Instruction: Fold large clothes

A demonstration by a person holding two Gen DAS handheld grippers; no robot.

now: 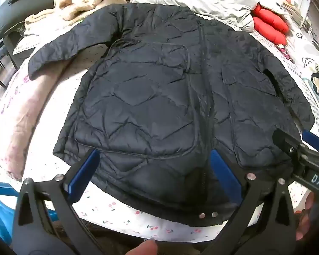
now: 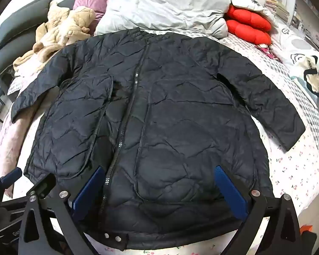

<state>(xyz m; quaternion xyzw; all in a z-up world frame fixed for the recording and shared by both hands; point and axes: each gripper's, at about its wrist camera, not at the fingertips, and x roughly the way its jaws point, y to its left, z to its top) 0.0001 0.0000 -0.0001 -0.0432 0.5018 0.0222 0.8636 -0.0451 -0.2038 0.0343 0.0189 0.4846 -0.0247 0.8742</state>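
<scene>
- The left gripper (image 1: pixel 153 170) stands spread wide, its blue pads (image 1: pixel 84 174) apart above the lower hem of the black quilted jacket (image 1: pixel 159 97), clasping nothing.
- The right gripper (image 2: pixel 159 188) is likewise at full spread over the same hem, nothing between its pads (image 2: pixel 230 191); whether the tips touch the fabric cannot be told.
- In the left wrist view the right gripper shows at the lower right edge, close beside the left.
- The jacket lies flat and front-up on the cherry-print bedsheet (image 2: pixel 287 170), zipper (image 2: pixel 125 123) closed, both sleeves spread outward.
- Beyond its collar lie a grey duvet (image 2: pixel 159 6), a beige fleece garment (image 2: pixel 61 29) and red cushions (image 2: pixel 248 27).
</scene>
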